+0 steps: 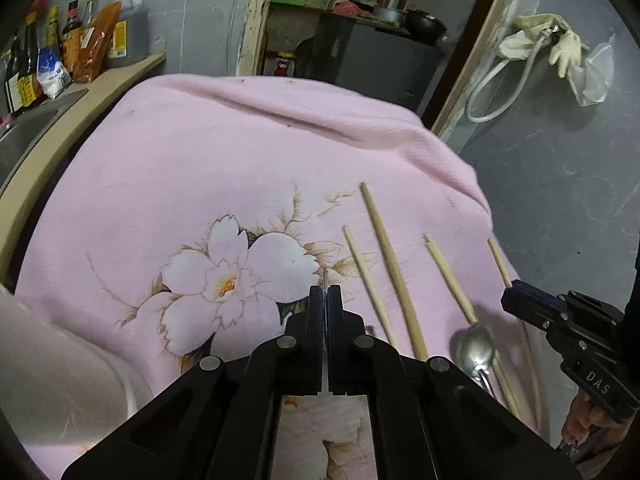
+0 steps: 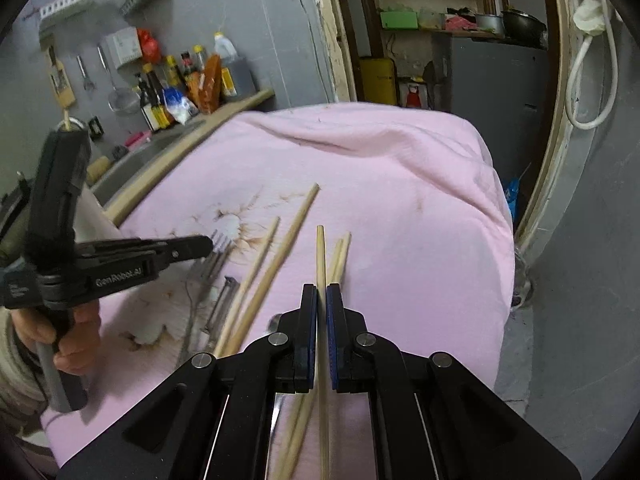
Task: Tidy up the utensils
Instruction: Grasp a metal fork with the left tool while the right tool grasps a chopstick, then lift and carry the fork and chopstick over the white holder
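We hold 2 grippers over a table draped in a pink floral cloth (image 1: 168, 168). Our left gripper (image 1: 325, 294) has its jaws pressed together on a thin metal sliver; from the right wrist view it appears to be the fork (image 2: 219, 242), whose tines poke out past the left gripper (image 2: 208, 245), though motion blur leaves us unsure. Our right gripper (image 2: 322, 294) is clamped on 1 wooden chopstick (image 2: 320, 256), which runs between the blue pads and is cut off at the bottom edge of the frame. From the left wrist view, the right gripper (image 1: 510, 294) shows only its nose, with the chopstick (image 1: 498, 260) sticking forward. More chopsticks (image 1: 394, 272) lie loose on the cloth beside a metal spoon (image 1: 476, 346), its handle hidden behind our left gripper's body. Sauce bottles (image 1: 48, 48) line the counter at far left.
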Motion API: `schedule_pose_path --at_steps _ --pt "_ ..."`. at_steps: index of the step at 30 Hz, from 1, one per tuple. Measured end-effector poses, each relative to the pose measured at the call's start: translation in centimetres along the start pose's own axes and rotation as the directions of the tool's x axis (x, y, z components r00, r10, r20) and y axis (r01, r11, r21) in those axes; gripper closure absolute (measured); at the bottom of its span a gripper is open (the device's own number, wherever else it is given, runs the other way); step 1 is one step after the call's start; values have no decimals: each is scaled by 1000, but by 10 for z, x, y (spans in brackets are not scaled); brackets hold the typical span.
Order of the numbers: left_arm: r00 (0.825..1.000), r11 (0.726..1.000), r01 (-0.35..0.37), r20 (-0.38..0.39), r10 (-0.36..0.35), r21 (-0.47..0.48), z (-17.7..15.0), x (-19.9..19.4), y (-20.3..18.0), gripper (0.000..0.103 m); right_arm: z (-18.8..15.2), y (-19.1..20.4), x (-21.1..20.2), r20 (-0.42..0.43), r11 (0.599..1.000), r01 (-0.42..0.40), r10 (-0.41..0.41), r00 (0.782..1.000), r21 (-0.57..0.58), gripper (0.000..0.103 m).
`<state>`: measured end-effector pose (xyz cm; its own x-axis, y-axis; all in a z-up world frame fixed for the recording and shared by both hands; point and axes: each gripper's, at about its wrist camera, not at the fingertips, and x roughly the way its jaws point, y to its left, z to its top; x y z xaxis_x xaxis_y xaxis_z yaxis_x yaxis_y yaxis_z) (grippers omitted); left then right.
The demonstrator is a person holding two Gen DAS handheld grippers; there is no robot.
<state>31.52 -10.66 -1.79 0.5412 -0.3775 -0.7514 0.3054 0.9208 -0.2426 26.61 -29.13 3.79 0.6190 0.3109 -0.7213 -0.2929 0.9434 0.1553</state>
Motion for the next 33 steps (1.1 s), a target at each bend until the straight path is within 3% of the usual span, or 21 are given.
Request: schedule_pose_path --at_steps 4,7,9,12,16,19,22,28,33 --pt "993 999 -23 113 18 45 -8 -25 -12 103 -5 7 -21 123 999 -35 34 992 2 100" --pt "973 996 -63 226 46 65 -18 -50 -19 103 -16 17 -40 260 999 -40 42 965 -11 100" --pt "943 992 -105 324 76 72 -25 -71 -25 103 -22 25 -51 335 999 -32 38 942 -23 100" --pt "897 985 -152 429 103 82 -32 -95 -32 103 -30 42 -69 462 998 4 24 887 -59 100" --pt "820 971 -225 553 144 81 -40 -129 -40 103 -31 64 -81 565 994 45 21 825 -103 100" --pt "786 965 -249 598 156 76 -41 -147 -43 103 -26 78 -88 623 991 51 37 782 -122 100" --pt "771 966 -250 618 153 72 -42 -164 -39 103 -20 92 -97 663 990 30 68 745 -135 100" --pt "735 968 -247 659 161 40 -41 -213 -19 103 -2 119 -104 692 984 -13 136 709 -180 100" --pt "675 959 -282 709 204 -8 -39 -260 2 103 18 150 -106 716 973 -45 197 670 -225 100"
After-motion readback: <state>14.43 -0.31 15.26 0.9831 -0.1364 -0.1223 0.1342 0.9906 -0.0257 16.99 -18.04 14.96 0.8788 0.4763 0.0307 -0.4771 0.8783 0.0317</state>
